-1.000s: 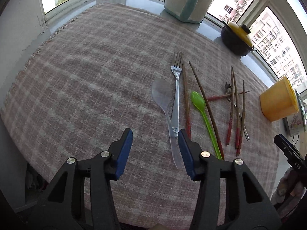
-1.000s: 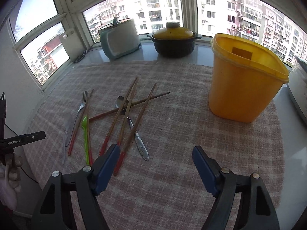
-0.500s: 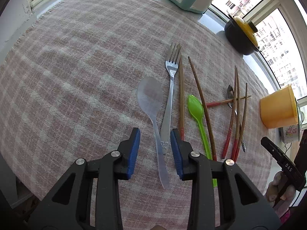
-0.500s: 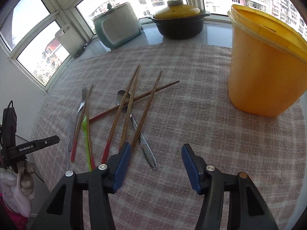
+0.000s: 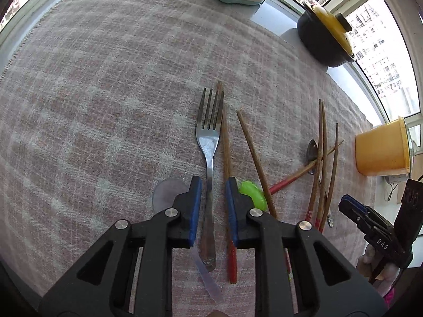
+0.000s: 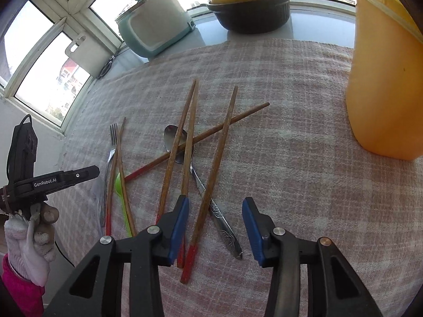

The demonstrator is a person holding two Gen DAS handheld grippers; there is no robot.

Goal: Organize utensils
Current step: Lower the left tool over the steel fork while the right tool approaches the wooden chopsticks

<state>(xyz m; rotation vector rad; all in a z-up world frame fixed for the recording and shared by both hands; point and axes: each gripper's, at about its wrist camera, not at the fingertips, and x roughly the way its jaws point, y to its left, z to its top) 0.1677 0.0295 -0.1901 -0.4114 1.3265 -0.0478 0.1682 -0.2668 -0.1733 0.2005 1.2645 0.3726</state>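
A steel fork [image 5: 208,142] lies on the plaid cloth, its handle running between the blue pads of my left gripper [image 5: 212,185], which stands partly open and low over it, not closed on it. A clear plastic spoon [image 5: 169,192], a red-tipped chopstick [image 5: 226,174] and a green plastic spoon [image 5: 252,194] lie beside it. My right gripper [image 6: 215,206] is open above a red-tipped chopstick [image 6: 211,187] and a steel spoon [image 6: 222,227], among several crossed chopsticks [image 6: 185,142]. The fork also shows in the right wrist view [image 6: 113,142].
A yellow tub [image 6: 386,79] stands at the right on the plaid cloth [image 6: 290,132]. A dark pot with a yellow lid [image 6: 248,5] and a pale teal cooker [image 6: 153,29] stand on the sill behind. The cloth's left edge drops off near my left gripper.
My left gripper moved forward and down, narrowing around the fork handle. My right gripper moved forward and lower over the chopsticks and the steel spoon, staying open.
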